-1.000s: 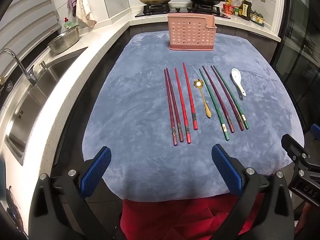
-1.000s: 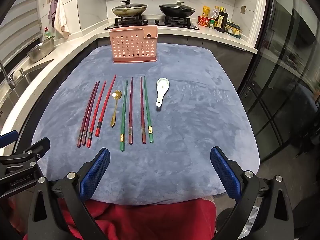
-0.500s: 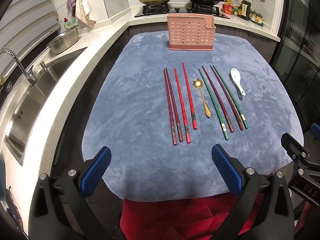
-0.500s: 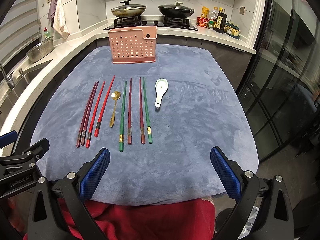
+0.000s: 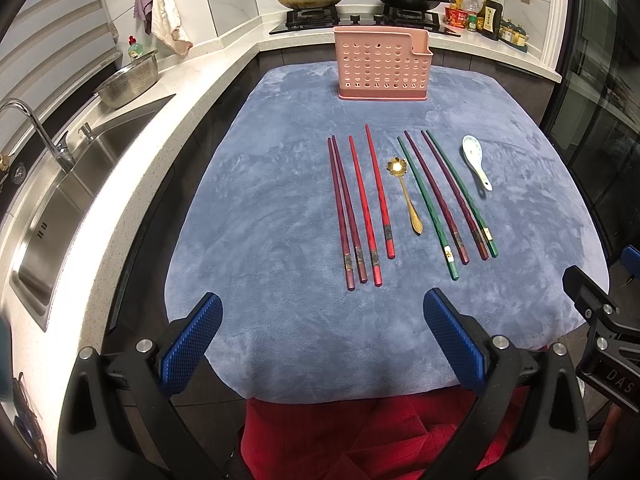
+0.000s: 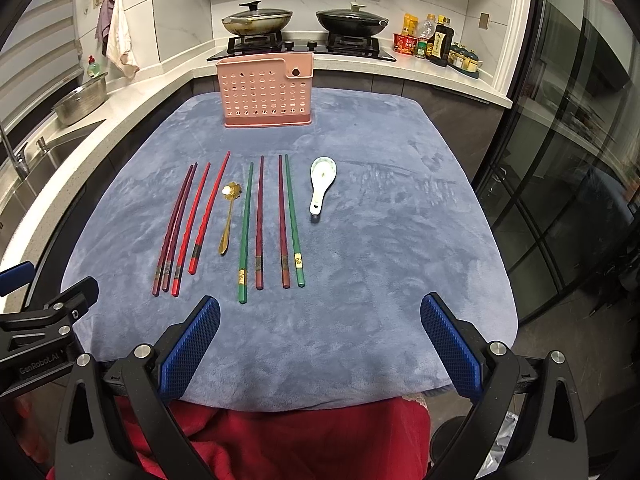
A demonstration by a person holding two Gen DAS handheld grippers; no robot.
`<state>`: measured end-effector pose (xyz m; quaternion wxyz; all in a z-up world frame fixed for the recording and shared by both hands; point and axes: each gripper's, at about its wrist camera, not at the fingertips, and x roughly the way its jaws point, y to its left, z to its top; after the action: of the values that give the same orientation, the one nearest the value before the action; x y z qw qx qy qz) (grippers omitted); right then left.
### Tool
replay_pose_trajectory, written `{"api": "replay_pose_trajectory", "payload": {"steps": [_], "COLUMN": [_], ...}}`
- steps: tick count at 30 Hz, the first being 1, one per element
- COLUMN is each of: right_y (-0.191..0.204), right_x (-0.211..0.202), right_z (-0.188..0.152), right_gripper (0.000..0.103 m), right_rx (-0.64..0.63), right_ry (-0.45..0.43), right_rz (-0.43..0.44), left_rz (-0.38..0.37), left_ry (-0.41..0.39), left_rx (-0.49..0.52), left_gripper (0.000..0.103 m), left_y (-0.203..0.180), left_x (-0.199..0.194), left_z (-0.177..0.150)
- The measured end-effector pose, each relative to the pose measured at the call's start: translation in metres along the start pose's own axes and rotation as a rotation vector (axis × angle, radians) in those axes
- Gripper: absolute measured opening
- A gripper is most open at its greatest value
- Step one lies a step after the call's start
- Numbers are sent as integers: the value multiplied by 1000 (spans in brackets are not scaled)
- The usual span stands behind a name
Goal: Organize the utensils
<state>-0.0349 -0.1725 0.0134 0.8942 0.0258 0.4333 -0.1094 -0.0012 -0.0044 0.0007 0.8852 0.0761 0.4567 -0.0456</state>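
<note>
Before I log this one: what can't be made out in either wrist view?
- Inside of the pink holder: both views, hidden by its perforated front wall.
- Print on the chopstick bands: too small.
- Right gripper in the left view: cut off by the edge.
- Condiment labels: too small.

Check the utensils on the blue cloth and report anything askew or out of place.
Nothing is spilled or damaged. One oddity: the green chopsticks and the maroon ones lie interleaved rather than paired by colour, unlike the reddish pairs left of the gold spoon. The pink holder stands upright.
</note>
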Motion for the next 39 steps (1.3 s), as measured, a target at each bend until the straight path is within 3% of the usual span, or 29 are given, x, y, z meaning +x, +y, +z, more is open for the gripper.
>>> {"api": "replay_pose_trajectory", "payload": {"steps": [39], "right_y": [1], "right_x": [0], "right_z": [0], "right_gripper": [96], "right_rx": [2], "right_ry": [0], "right_rz": [1], "left_rz": [0], "left_ry": [0], "left_rx": [1], "left_gripper": [96], "left_y": [1], "left_x": [-3], "left_z": [1]}}
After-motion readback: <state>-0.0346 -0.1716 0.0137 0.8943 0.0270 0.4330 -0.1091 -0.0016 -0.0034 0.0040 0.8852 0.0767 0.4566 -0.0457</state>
